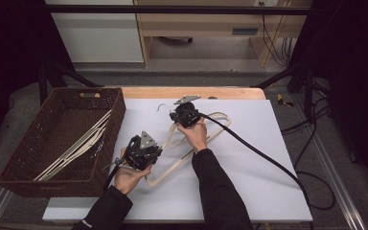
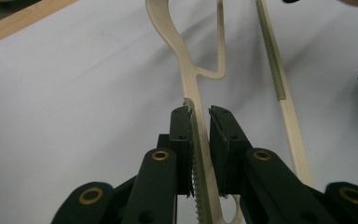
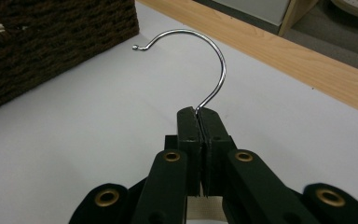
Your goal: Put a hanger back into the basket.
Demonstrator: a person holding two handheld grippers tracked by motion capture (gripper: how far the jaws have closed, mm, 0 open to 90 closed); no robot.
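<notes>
we have a pale wooden clothes hanger (image 1: 199, 139) lying flat on the white counter (image 1: 249, 182), just right of the brown woven basket (image 1: 38, 143), and we hold it at two places. the right gripper (image 3: 198, 112) has its fingers (image 3: 187, 123) pressed together on the base of the chrome hook (image 3: 214, 60), the wire pinched right where it rises from the wood; in the high view that gripper (image 1: 186, 115) sits at the far end of the hanger. the left gripper (image 2: 199, 116) has its fingers (image 2: 181, 135) clamped on one of the hanger's thin arms, the one with the notched rubbery strip running along it (the strip should help the pads bite). we judge the hanger light and stiff, unlikely to sag when lifted by both ends, though the wood is smooth and slim, so a grip on an arm alone could let it swivel; the hook is hard, round and slippery, so we would not trust it without the second hold. taking it at the hook base and along an arm, as now, looks the steadiest way. the basket already holds several more pale hangers (image 1: 79, 143) lying slantwise across its floor, with room left beside them.
</notes>
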